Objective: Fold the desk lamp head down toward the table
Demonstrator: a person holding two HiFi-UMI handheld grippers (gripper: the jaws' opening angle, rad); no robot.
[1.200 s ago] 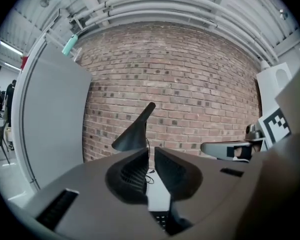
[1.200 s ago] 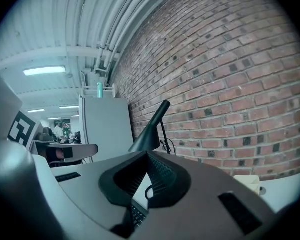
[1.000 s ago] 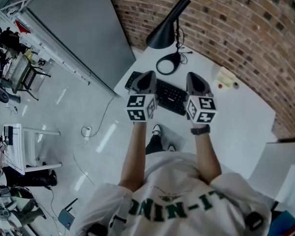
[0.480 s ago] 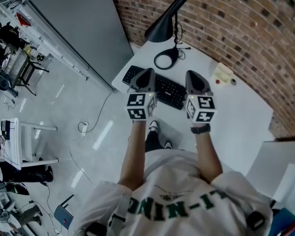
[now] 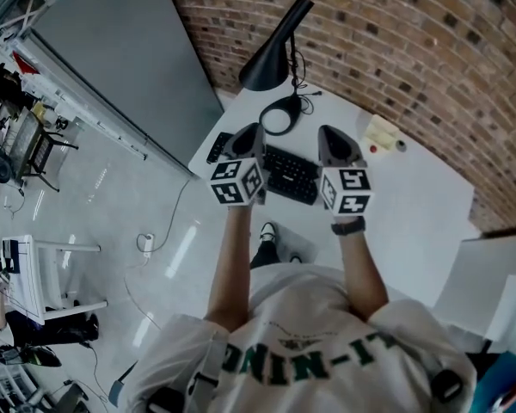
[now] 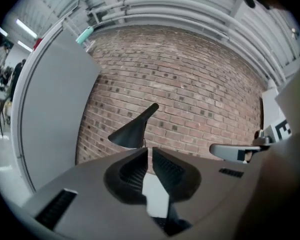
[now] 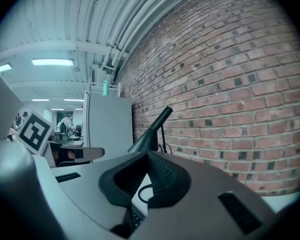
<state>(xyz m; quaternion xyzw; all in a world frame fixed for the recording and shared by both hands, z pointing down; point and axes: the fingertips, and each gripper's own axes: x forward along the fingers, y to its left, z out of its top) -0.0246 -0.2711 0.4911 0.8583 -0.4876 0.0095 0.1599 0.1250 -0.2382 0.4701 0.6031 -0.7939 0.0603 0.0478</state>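
The black desk lamp [image 5: 265, 65] stands at the table's far edge against the brick wall, its cone head tilted on a raised arm above a ring base [image 5: 278, 115]. Both grippers hover short of it, above the black keyboard [image 5: 291, 175], touching nothing. My left gripper [image 5: 245, 136] has its jaws just parting from a thin slit, nothing between them; ahead of it rises the lamp head [image 6: 132, 132]. My right gripper [image 5: 331, 138] is shut and empty, and over its tips I see the lamp [image 7: 151, 133]. Each gripper's view catches the other gripper at its side.
The white table [image 5: 413, 205] runs right along the brick wall [image 5: 430, 50]. A pale yellow pad [image 5: 380, 132] and two small items lie right of the lamp. A grey partition panel [image 5: 129, 50] stands left of the table; the floor drops away past the near edge.
My left gripper has shifted slightly left and rolled, so its marker cube now sits tilted. The right gripper and the lamp have kept their places.
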